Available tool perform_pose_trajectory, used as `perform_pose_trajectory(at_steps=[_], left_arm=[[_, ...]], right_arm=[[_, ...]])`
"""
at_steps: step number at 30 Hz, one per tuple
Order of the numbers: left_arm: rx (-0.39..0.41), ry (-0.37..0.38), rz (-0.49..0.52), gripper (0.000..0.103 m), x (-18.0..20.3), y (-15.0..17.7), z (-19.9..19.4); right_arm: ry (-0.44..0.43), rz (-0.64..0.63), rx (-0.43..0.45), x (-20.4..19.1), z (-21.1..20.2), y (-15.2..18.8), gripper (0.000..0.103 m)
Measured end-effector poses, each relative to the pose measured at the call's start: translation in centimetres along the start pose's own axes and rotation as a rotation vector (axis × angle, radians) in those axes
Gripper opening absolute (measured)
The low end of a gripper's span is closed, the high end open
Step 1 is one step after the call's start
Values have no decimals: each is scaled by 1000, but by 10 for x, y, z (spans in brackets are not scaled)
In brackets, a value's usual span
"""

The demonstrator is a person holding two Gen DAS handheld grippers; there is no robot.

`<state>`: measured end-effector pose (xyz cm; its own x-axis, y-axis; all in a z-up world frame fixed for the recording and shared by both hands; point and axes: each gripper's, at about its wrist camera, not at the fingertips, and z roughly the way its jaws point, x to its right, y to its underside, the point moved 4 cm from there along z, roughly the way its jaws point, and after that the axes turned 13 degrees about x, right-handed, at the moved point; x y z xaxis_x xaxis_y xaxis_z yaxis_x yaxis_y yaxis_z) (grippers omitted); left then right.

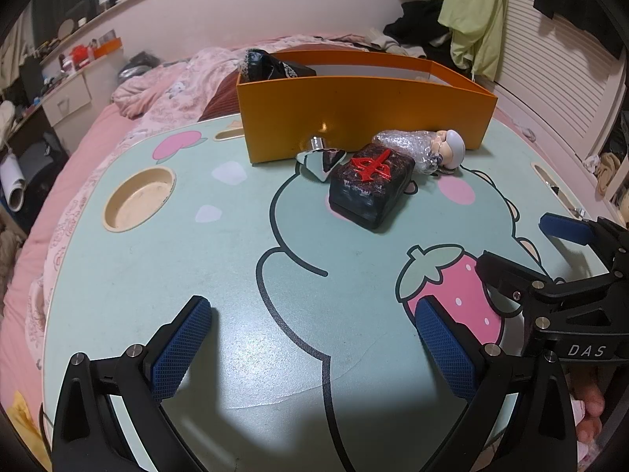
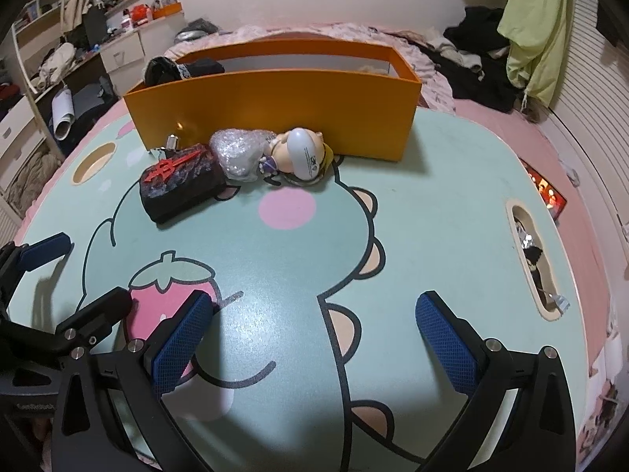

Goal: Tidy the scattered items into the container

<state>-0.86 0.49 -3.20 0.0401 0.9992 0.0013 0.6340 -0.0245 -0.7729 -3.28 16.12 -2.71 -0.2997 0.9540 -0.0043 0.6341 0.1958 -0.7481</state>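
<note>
An orange box stands at the far side of the mint cartoon table; a black item sticks up from its left end. In front of the box lie a black block with a red emblem, a shiny silver piece, a bubble-wrapped bundle and a small figurine. My left gripper and right gripper hover open and empty over the near table, well short of the items.
The table sits on a bed with pink bedding. A round cup recess lies at the table's left, a slot holding small things at its right. The right gripper shows at the left view's right edge. Clothes pile lies behind.
</note>
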Motion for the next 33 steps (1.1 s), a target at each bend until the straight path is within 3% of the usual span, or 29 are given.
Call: perform_pose_trajectory(at_steps=[33], left_arm=[[1,0,0,103,0,0,0]], right_arm=[[-3,-3,7,-2,1,4,103]])
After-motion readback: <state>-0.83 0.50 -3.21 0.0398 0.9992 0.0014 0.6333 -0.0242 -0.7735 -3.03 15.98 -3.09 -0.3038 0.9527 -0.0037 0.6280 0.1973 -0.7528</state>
